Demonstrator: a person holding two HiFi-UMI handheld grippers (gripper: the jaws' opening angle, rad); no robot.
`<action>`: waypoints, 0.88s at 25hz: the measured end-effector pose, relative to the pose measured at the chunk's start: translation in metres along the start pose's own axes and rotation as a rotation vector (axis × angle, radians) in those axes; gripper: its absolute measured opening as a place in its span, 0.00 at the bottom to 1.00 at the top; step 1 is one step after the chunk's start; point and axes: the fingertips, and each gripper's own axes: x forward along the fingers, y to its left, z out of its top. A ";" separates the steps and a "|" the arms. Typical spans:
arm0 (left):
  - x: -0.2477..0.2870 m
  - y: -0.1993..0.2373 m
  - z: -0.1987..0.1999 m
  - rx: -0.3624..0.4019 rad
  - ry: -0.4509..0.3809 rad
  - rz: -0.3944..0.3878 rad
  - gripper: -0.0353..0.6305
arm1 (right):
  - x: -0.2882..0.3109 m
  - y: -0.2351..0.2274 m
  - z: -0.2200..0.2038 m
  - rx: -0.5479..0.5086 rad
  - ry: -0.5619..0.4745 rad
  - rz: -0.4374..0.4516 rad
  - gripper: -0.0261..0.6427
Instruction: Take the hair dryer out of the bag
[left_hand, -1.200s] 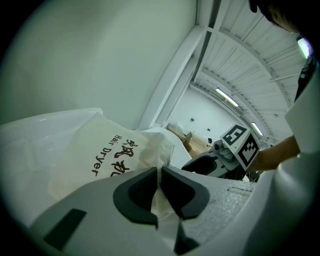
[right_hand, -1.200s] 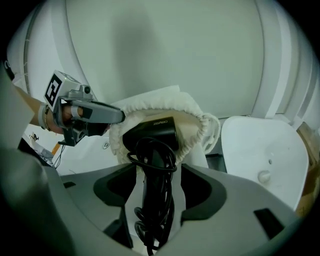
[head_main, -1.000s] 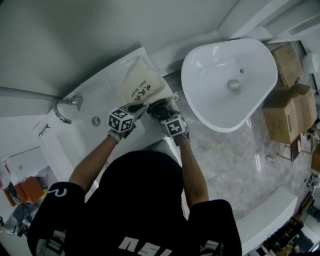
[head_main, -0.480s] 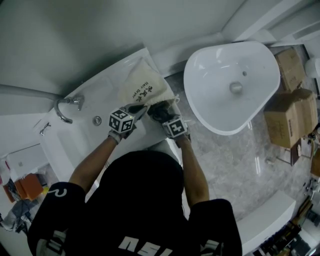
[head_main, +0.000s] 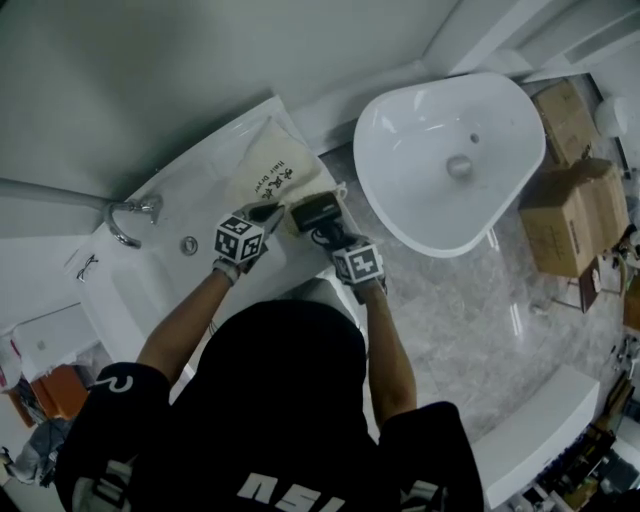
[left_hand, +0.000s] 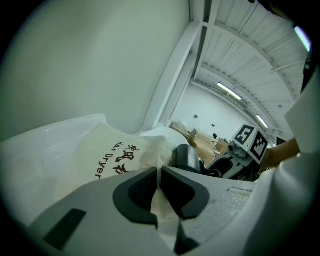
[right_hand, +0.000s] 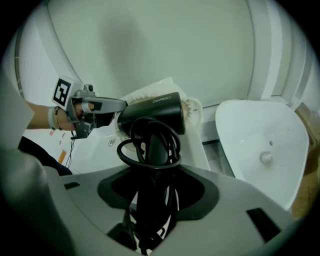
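Nearly done: right gripper clamps dryer by handle and cord, barrel seemingly mostly out of bag; left gripper pinches bag cloth. Final pull-clear remains.

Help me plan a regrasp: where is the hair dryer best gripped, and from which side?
Grip the hair dryer by its cord-wrapped handle, coming from the bag mouth's side: the handle points out that way, while the thick barrel sits at the mouth.
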 end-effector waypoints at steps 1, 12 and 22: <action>-0.001 0.000 -0.004 0.001 0.012 0.002 0.09 | -0.007 -0.002 -0.002 0.013 -0.018 -0.016 0.34; -0.029 -0.047 -0.017 0.049 0.023 -0.102 0.24 | -0.098 0.004 -0.023 0.144 -0.165 -0.140 0.34; -0.131 -0.059 0.015 0.117 -0.221 -0.025 0.05 | -0.156 0.046 -0.011 0.159 -0.297 -0.184 0.34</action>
